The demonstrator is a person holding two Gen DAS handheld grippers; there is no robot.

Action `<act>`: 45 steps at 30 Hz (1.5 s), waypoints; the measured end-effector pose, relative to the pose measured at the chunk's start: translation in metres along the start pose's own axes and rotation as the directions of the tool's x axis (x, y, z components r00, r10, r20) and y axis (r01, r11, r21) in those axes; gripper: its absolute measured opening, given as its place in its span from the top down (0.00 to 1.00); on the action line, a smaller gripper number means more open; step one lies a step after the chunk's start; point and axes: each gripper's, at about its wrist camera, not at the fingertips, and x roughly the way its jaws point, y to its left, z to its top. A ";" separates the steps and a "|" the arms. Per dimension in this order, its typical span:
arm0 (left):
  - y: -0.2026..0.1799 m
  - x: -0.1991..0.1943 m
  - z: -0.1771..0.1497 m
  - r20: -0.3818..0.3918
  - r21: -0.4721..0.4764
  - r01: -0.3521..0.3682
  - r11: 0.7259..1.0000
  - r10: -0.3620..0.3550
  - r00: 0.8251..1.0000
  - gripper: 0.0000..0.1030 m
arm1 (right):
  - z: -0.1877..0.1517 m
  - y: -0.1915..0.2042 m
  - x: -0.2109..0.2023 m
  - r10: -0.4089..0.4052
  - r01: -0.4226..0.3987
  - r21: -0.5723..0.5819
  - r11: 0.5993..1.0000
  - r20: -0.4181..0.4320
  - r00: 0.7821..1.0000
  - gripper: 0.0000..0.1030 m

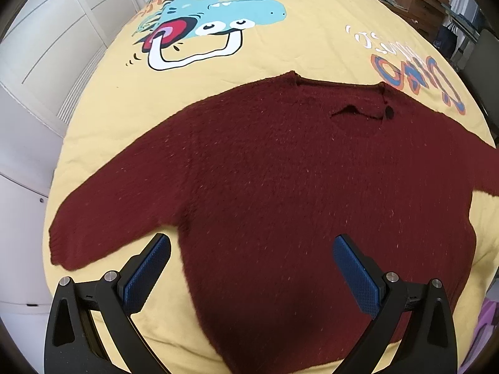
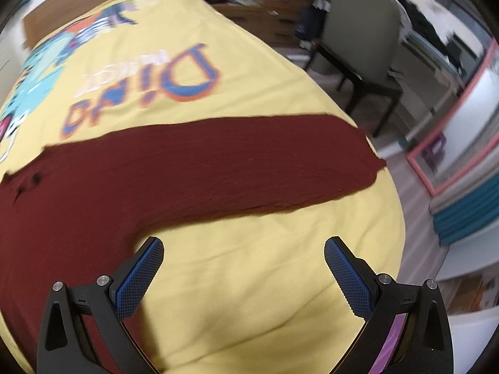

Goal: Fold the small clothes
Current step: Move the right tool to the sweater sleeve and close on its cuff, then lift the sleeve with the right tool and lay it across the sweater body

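Observation:
A dark red knitted sweater (image 1: 280,171) lies flat on the yellow bed cover (image 1: 296,50), neck away from me and both sleeves spread out. My left gripper (image 1: 251,244) is open and empty, hovering over the sweater's lower left part near the armpit of the left sleeve (image 1: 103,221). In the right wrist view the right sleeve (image 2: 249,168) stretches towards the bed's right edge. My right gripper (image 2: 243,246) is open and empty over bare cover just below that sleeve. This view is blurred.
The cover carries a blue dinosaur print (image 1: 218,15) and lettering (image 2: 149,90). White cupboards (image 1: 40,62) stand left of the bed. A grey chair (image 2: 358,40), wooden drawers (image 1: 427,0) and a pink-framed panel (image 2: 452,118) stand to the right.

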 end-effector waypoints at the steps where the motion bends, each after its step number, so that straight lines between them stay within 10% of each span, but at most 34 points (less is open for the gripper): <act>1: 0.000 0.005 0.004 -0.006 -0.004 -0.004 1.000 0.004 1.000 0.01 | 0.004 -0.008 0.010 0.000 0.000 0.017 1.000 -0.011 1.000 0.00; 10: 0.012 0.045 0.007 -0.081 -0.043 -0.004 0.999 0.001 0.997 0.01 | 0.026 -0.094 0.106 -0.040 0.087 0.276 0.957 -0.173 0.984 0.00; 23: 0.040 0.059 0.019 -0.108 -0.096 -0.020 0.995 0.010 0.994 0.01 | 0.059 -0.150 0.165 0.131 -0.015 0.561 0.828 -0.167 0.977 0.13; 29: 0.044 0.061 0.016 -0.127 -0.106 -0.004 0.994 -0.010 0.992 0.01 | 0.083 -0.160 0.162 0.170 -0.079 0.579 0.811 -0.104 0.980 0.86; 45: 0.063 0.036 0.026 -0.073 -0.091 0.012 0.996 -0.018 0.997 0.01 | 0.124 -0.041 -0.001 0.238 -0.265 0.194 0.945 0.150 0.960 0.88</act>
